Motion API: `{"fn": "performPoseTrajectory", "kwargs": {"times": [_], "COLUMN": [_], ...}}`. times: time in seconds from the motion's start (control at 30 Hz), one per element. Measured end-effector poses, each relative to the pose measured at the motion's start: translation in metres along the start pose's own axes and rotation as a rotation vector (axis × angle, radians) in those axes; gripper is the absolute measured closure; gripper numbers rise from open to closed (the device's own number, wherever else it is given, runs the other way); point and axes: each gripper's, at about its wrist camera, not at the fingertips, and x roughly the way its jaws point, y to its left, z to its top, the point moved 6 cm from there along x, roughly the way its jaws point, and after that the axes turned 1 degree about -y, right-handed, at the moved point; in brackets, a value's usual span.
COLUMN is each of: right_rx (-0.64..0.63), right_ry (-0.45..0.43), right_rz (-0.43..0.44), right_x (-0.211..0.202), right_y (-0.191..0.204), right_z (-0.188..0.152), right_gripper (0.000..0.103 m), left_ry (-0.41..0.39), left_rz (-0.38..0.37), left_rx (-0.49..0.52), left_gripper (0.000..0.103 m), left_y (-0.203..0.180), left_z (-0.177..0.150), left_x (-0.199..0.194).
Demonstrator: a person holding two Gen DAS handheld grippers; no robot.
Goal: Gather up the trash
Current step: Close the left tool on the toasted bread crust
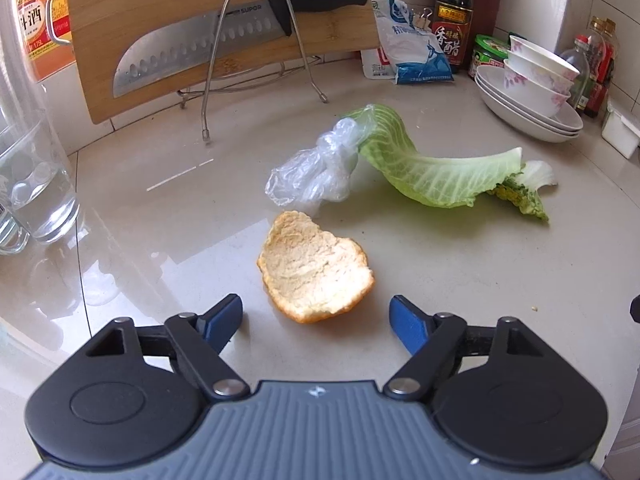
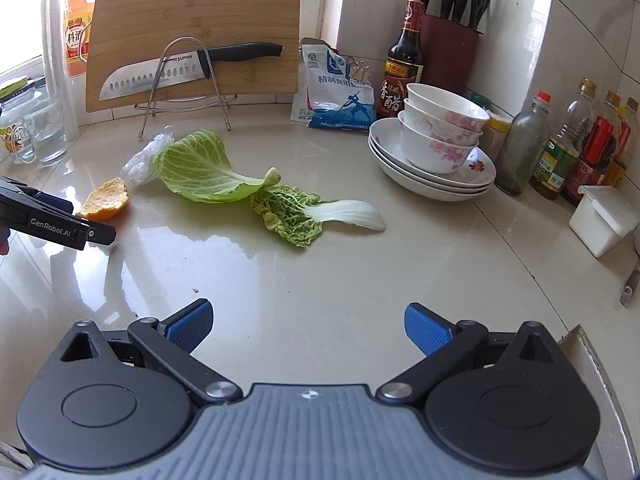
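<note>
Orange peel (image 1: 316,268) shows pith leftward, rind rightward.

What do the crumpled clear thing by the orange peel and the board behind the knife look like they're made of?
Crumpled clear thing: likely thin plastic film, glossy; it is see-through with sharp creases. Board: looks like bamboo or wood, matte; pale glued strips with grain show.

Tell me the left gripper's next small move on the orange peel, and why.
Probably ease the left gripper forward and down so its pads straddle the orange peel, then close. The jaws stand open and empty, the peel lies just ahead of them on the counter, nearest of the scraps. It sits apart from the crumpled plastic, so a grab should take it alone.
</note>
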Motion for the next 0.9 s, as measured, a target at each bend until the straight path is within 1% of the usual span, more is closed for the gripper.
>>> {"fn": "performPoseTrajectory", "kwargs": {"times": [0.17, 0.23, 0.37, 0.6, 0.67, 0.73, 0.77, 0.8, 0.87, 0.9], "right_rx": [-0.038, -0.052, -0.059, -0.024, -0.005, 0.02, 0.035, 0.049, 0.06, 0.058], "right_ry": [-0.005, -0.008, -0.026, -0.049, -0.048, -0.039, -0.033, -0.025, -0.008, -0.004], "right_rz": [0.026, 0.041, 0.081, 0.141, 0.149, 0.162, 0.174, 0.182, 0.199, 0.2], "right_x": [0.011, 0.016, 0.028, 0.056, 0.067, 0.078, 0.084, 0.089, 0.098, 0.102], "right_y": [0.01, 0.014, 0.02, 0.023, 0.023, 0.022, 0.021, 0.021, 0.021, 0.022], "right_z": [0.012, 0.017, 0.03, 0.058, 0.067, 0.073, 0.076, 0.079, 0.082, 0.083], "right_gripper": [0.0, 0.0, 0.0, 0.001, 0.004, 0.012, 0.014, 0.019, 0.023, 0.029], "left_ry": [-0.016, -0.022, -0.027, -0.027, -0.026, -0.026, -0.026, -0.025, -0.025, -0.025], "left_rz": [0.014, 0.011, 0.019, 0.017, 0.018, 0.018, 0.017, 0.016, 0.015, 0.015], "left_rx": [-0.006, -0.008, -0.016, -0.015, -0.018, -0.02, -0.022, -0.023, -0.025, -0.028], "left_gripper": [0.032, 0.042, 0.044, 0.044, 0.044, 0.044, 0.044, 0.044, 0.044, 0.044], "left_y": [0.002, 0.001, 0.001, 0.002, 0.002, 0.002, 0.002, 0.002, 0.003, 0.003], "left_z": [0.007, 0.01, 0.01, 0.011, 0.011, 0.011, 0.011, 0.011, 0.012, 0.012], "left_x": [0.006, 0.007, 0.008, 0.008, 0.008, 0.008, 0.008, 0.008, 0.008, 0.008]}}
